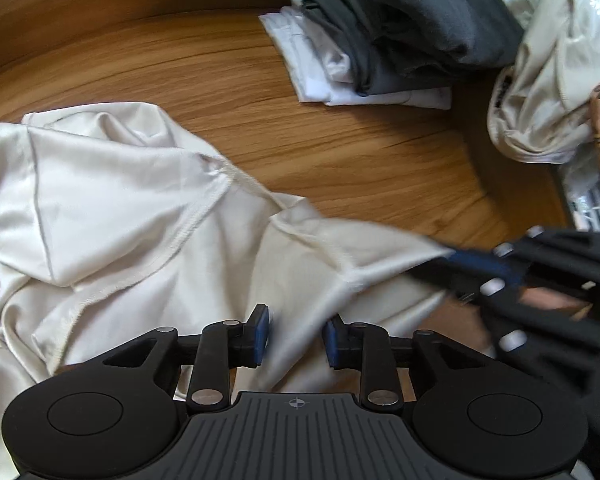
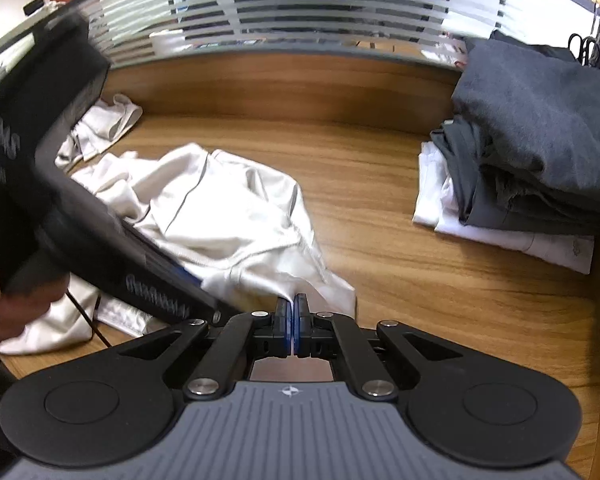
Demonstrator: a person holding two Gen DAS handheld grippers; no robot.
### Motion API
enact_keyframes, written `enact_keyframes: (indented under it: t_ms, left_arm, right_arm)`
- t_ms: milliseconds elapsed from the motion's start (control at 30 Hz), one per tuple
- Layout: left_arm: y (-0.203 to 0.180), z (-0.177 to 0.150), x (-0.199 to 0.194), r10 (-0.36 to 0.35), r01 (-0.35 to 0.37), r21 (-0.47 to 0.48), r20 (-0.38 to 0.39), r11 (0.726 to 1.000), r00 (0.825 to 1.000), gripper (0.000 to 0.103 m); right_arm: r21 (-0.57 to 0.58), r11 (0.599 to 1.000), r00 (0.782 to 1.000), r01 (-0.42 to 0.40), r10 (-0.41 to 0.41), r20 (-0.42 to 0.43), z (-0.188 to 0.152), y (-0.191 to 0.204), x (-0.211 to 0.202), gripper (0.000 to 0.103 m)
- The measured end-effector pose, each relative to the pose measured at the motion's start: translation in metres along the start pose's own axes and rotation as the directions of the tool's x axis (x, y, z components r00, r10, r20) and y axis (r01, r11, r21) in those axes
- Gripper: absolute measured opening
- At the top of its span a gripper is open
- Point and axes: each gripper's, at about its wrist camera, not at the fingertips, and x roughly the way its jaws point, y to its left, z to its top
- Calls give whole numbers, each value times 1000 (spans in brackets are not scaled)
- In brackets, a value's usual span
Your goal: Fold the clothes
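A: Left gripper (image 1: 296,334): pads apart, poised over the cream shirt (image 1: 140,216), gripping nothing. Right gripper (image 2: 292,322)?

B: Clenched on a corner of that shirt, the cloth pulled taut toward it.

A: Shirt's position?

B: Crumpled on the wooden table (image 1: 340,152), unfolded. Folded stack (image 2: 520,168), grey over white, lies well apart.

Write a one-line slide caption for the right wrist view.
Right gripper pinches a cream shirt's edge on the wooden table, beside stacked folded clothes.
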Motion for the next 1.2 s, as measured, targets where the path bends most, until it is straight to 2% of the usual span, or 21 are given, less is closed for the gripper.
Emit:
enact_keyframes:
  t_ms: [67,167,267,433,667,800,867,933,1200]
  left_arm:
    - [4,-1,-2,26,-26,-9,23,1000,999,7]
    - [8,1,-12,21,-20,-18,69,1000,997,4]
    - [7,7,-19,2,0,-24,94,1000,996,4]
    - [-2,14,-20,-30,33,-35,85,999,996,4]
    - [-16,21,-18,-47,48,-15,85,999,995,4]
    - [-21,23,-17,-55,56,-8,85,998,995,4]
    - [-22,24,-17,-53,54,-8,85,998,995,4]
    - [-22,24,-18,-50,51,-12,87,999,995,4]
    - [-20,25,-24,-61,64,-32,98,997,993,4]
  right_arm:
    - [-2,1000,1000,12,-12,5,4,-5,0,1]
    - [3,999,999,37,-37,-2,4,-15,0,1]
    - [6,999,999,31,-31,-27,0,-21,1,1]
    - [-23,999,998,28,-29,-49,-5,-23,-1,2]
    - [-32,999,1000,11,-12,-21,0,-24,-32,3]
    - [-11,997,997,-81,81,-9,5,-21,-42,3]
    - [-18,991,990,-134,133,-37,6,-16,-34,3]
    - [-36,988,986,-148,145,-77,4,-8,-18,3]
    - [34,995,988,-95,98,-123,-1,-6,55,3]
